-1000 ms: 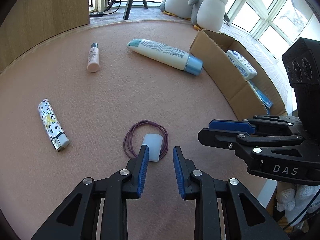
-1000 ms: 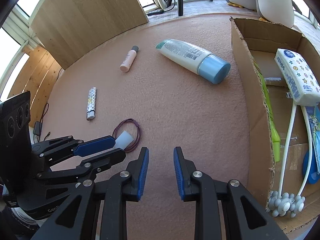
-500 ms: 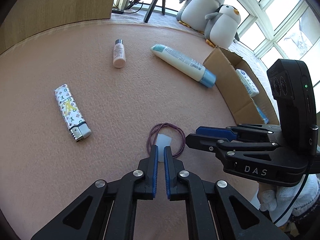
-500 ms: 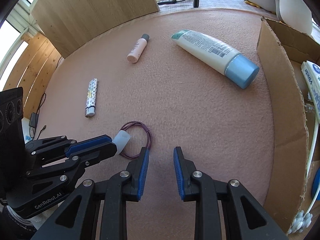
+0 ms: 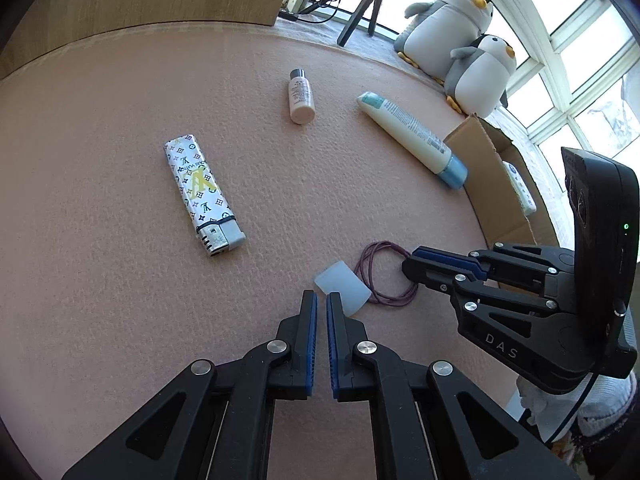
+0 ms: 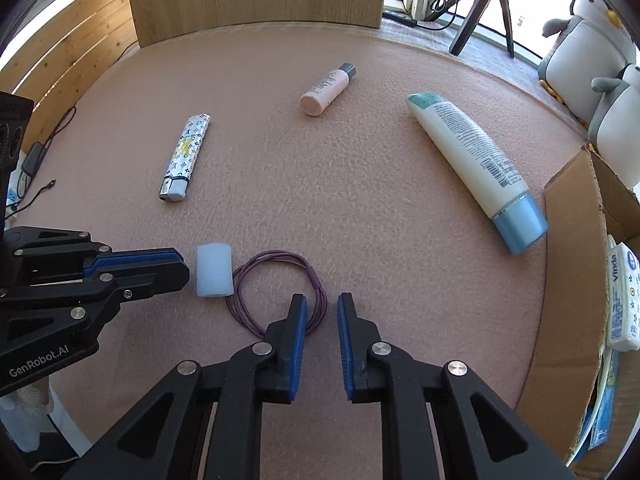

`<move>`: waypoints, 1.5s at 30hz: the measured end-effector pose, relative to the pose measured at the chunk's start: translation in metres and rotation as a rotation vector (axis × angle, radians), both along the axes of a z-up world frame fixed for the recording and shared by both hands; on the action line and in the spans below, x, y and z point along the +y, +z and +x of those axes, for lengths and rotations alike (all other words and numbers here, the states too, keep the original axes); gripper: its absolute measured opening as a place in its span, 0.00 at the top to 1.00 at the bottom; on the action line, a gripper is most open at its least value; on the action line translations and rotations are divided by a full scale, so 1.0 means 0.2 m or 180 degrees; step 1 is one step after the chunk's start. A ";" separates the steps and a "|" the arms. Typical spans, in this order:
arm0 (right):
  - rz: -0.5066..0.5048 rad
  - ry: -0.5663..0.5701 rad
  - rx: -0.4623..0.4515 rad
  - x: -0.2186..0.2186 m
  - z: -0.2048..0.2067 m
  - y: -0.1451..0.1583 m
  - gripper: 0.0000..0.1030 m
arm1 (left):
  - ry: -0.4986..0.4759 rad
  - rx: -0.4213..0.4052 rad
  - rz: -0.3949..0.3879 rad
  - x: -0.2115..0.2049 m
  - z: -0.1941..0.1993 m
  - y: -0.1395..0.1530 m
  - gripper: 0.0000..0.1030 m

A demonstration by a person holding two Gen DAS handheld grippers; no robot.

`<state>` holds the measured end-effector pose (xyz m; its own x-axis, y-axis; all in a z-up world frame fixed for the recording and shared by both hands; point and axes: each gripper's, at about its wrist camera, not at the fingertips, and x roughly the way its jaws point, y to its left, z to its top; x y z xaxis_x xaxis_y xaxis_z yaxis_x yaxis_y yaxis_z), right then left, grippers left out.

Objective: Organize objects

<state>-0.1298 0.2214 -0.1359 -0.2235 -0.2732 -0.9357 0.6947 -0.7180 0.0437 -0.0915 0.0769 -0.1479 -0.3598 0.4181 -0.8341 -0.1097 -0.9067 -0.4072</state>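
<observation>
- Pink felt counter (image 6: 360, 184) by bright windows; a cardboard box (image 6: 568, 280) stands at its right edge.
- Since a second ago both grippers slid leftward; the lighter (image 5: 202, 194) looks nearer.
- Left gripper (image 5: 322, 304) has pressed its jaws nearly together, empty, touching the white cap (image 5: 343, 286).
- Right gripper (image 6: 322, 312), angled steeply down, has just been narrowing its jaws over the purple hair tie (image 6: 276, 292), not yet pinching it.

Both wrist cams—close, angled down, share mat (image 5: 120, 280).

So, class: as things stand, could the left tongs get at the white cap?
Probably yes: the cap lies just past the left tongs, nothing between them, but the jaws are shut and must open first.
</observation>
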 end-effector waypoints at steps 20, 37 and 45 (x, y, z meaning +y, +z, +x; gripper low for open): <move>-0.0550 -0.0550 0.0033 0.35 -0.04 0.19 0.97 | -0.0136 0.0200 -0.0360 0.19 -0.03 0.02 0.91; -0.1043 -0.1229 0.0356 1.05 -0.05 0.53 0.97 | -0.0652 0.0618 0.0109 0.75 -0.04 0.43 0.91; -0.0953 -0.1465 0.0410 1.27 -0.08 0.50 0.97 | -0.1019 0.0611 0.0159 1.09 -0.03 0.43 0.90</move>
